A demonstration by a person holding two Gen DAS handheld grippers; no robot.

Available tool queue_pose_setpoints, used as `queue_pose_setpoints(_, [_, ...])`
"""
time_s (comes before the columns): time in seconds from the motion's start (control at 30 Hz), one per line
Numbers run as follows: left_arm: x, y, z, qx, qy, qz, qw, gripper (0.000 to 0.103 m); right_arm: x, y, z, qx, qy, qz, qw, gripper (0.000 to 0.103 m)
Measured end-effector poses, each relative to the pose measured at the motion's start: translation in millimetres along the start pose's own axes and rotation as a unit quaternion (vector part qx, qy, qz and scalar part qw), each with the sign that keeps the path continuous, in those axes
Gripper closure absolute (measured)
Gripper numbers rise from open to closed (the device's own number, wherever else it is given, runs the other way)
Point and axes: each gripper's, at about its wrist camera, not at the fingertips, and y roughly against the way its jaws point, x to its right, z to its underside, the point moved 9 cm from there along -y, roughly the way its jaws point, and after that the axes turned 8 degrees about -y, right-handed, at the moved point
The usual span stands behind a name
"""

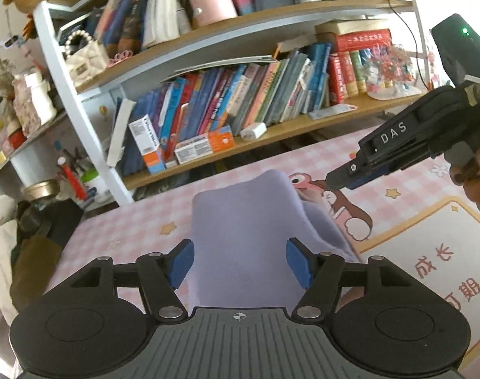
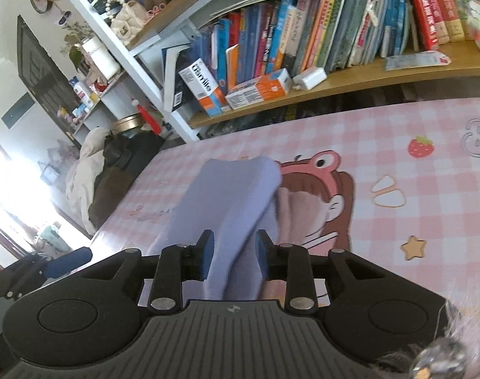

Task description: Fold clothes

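Observation:
A lavender cloth [image 1: 249, 221] lies folded into a long strip on the pink checked table mat [image 1: 139, 221]. My left gripper [image 1: 240, 262] is open, its blue pads either side of the cloth's near end, just above it. My right gripper [image 2: 234, 259] is open too, its pads astride the cloth [image 2: 230, 202] with a gap on each side. In the left wrist view the right gripper [image 1: 344, 178] comes in from the right, its fingertips together beside the cloth's far right corner.
A bookshelf [image 1: 271, 132] packed with books and boxes runs along the table's far edge. The mat carries a cartoon girl print [image 2: 328, 208]. A bag and clothes pile [image 2: 91, 170] sit beyond the table's left edge.

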Motion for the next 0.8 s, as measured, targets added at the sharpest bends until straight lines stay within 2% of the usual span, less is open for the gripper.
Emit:
queue_pose_setpoints(0.27, [-26.9,0.2,14.7,0.005,0.017,0.006,0.9998,0.036,-16.8,-30.6,15.1,-0.025,-0.003,0.018,1.0,0.071])
queue_pose_setpoints(0.47, [-48.2,-7.8,20.7,0.011,0.039,0.019,0.999,0.036,-10.2,-53.6,31.6,-0.055,-0.005,0.064,0.996,0.072])
queue_pose_setpoints(0.57, [-53.8,-14.0,18.6,0.015,0.036,0.021,0.999,0.036,0.6,-61.5,39.5,-0.065,-0.024,0.072,0.995,0.081])
queue_pose_setpoints(0.63, [-55.8,-17.9,16.1,0.019,0.032,0.025,0.999,0.036,1.4,-60.9,40.3,-0.062,-0.032,0.066,0.995,0.092])
queue_pose_setpoints(0.8, [-61.0,-30.2,14.7,0.023,0.04,0.04,0.9982,0.036,-19.4,-40.2,30.5,-0.025,-0.018,0.035,0.999,0.094])
